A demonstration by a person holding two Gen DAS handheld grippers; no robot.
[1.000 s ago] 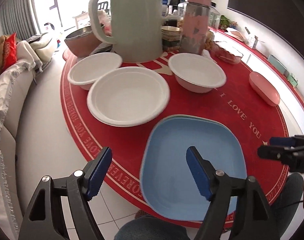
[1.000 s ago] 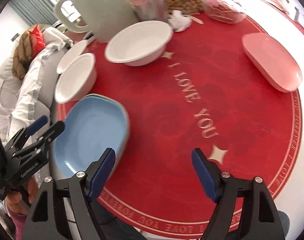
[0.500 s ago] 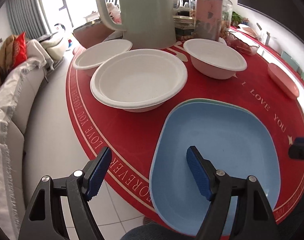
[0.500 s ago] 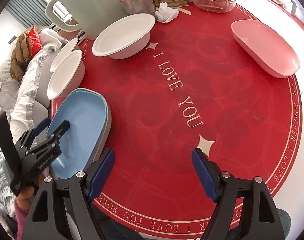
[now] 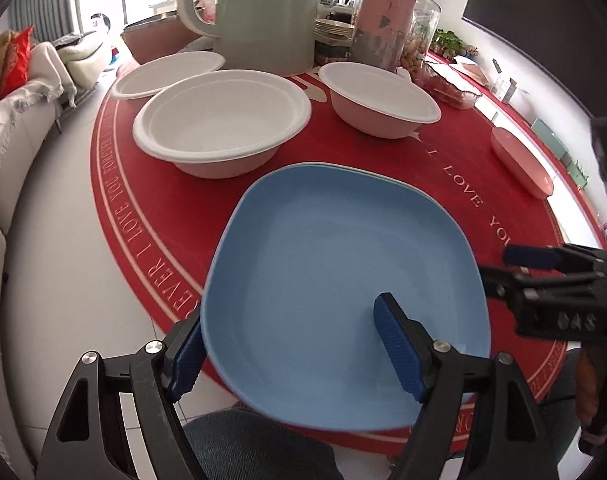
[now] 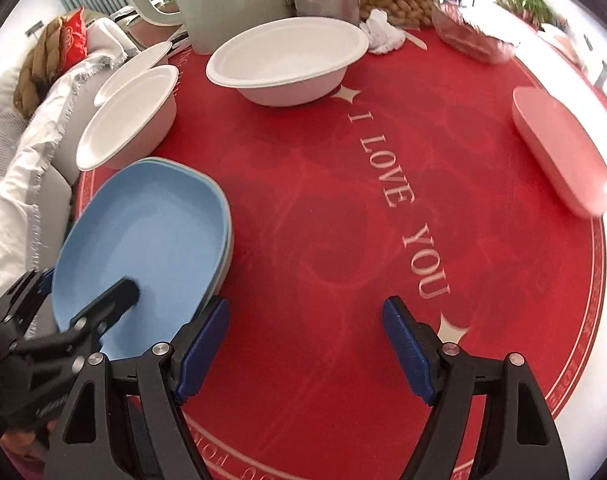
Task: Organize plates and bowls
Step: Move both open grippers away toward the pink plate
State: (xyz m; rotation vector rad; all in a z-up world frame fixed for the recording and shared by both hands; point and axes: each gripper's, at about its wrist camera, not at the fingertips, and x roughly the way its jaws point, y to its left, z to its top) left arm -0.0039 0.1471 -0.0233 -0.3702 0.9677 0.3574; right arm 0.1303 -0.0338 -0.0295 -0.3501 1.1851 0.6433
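A blue plate (image 5: 335,280) lies on top of a paler plate at the near edge of the round red mat (image 5: 151,208). My left gripper (image 5: 293,352) is open and straddles the blue plate's near rim, one finger outside below the rim and the other over the plate's inside. My right gripper (image 6: 305,352) is open over bare mat, its left finger close beside the blue plate (image 6: 143,240). Three white bowls (image 5: 223,120) (image 5: 377,98) (image 5: 167,74) stand behind the blue plate. A pink plate (image 6: 559,148) lies at the mat's far right.
A tall pale green kettle (image 5: 267,12) and a glass jar (image 5: 387,16) stand behind the bowls, with a dish of snacks (image 6: 475,40) beside them. A sofa with cushions (image 5: 19,92) runs along the left. A person's knee (image 5: 255,448) is below the table's near edge.
My left gripper has sunk and come forward until the blue plate's rim lies between its fingers. My right gripper has dropped lower over the mat, close to the plate's right side.
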